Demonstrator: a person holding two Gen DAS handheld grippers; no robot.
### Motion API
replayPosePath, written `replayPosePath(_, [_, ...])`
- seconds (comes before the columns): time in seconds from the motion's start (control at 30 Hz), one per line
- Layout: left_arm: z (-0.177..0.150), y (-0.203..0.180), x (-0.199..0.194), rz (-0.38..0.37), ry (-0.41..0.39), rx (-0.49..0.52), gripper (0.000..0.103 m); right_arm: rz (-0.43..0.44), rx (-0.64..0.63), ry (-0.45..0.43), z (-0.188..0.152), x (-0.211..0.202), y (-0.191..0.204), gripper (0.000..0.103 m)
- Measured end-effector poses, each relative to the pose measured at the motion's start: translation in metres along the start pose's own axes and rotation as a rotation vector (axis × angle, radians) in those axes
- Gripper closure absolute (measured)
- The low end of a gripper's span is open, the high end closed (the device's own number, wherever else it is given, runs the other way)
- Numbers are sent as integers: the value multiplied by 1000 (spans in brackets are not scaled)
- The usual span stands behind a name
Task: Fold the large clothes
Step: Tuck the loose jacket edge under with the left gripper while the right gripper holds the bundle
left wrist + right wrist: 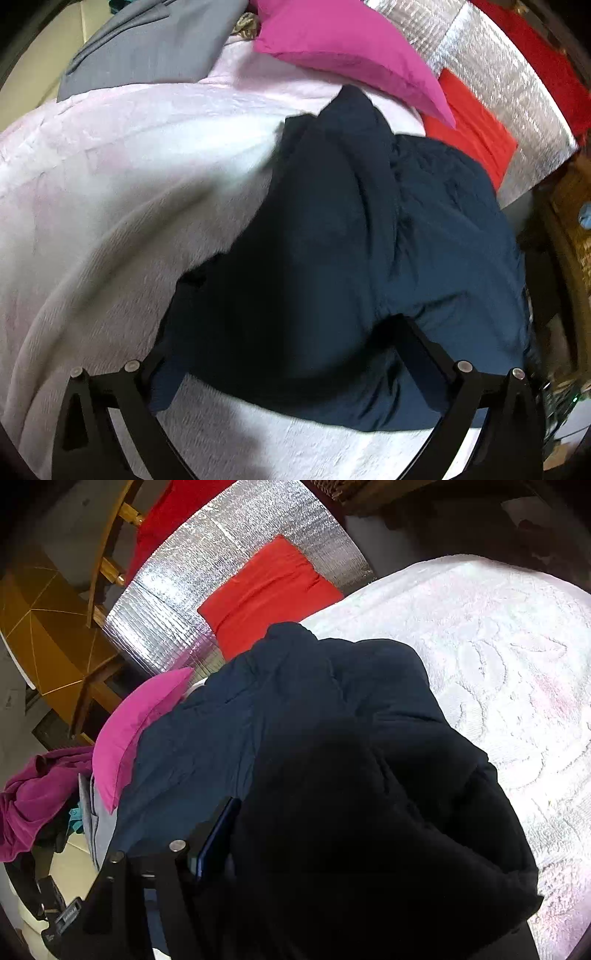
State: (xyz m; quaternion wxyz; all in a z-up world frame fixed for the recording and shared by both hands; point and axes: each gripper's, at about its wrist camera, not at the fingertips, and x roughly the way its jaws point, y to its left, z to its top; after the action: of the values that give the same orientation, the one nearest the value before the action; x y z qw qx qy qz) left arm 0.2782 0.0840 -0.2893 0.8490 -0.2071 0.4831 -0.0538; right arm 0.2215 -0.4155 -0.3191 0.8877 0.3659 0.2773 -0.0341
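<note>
A large navy garment lies bunched on a pale pink bedspread. My left gripper hangs over the garment's near edge. It is open wide, the dark cloth lies between its two black fingers, and no pad presses on it. In the right wrist view the same navy garment is heaped up over my right gripper. Only its left finger shows, tight against a thick fold. The other finger is buried under the cloth, and the bundle fills the jaws.
A magenta pillow and a red cushion lie at the far side of the bed, by a silver foil mat. A grey garment sits at the back left. Purple clothes and wooden furniture stand beside the bed.
</note>
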Motion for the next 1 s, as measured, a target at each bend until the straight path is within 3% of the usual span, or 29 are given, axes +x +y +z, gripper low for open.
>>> replayPosePath(0.33, [6, -5, 6, -22, -60, -64, 1, 15, 0, -19, -2, -2, -3, 30])
replayPosePath(0.53, [5, -16, 6, 6, -119, -83, 19, 12, -1, -19, -2, 0, -3, 30])
replayPosePath(0.77, [4, -37, -3, 98, -160, 50, 47, -23, 23, 12, 2, 2, 0, 32])
replayPosePath(1.0, [12, -28, -9, 47, -127, 63, 63, -57, 130, 78, 11, -3, -3, 47])
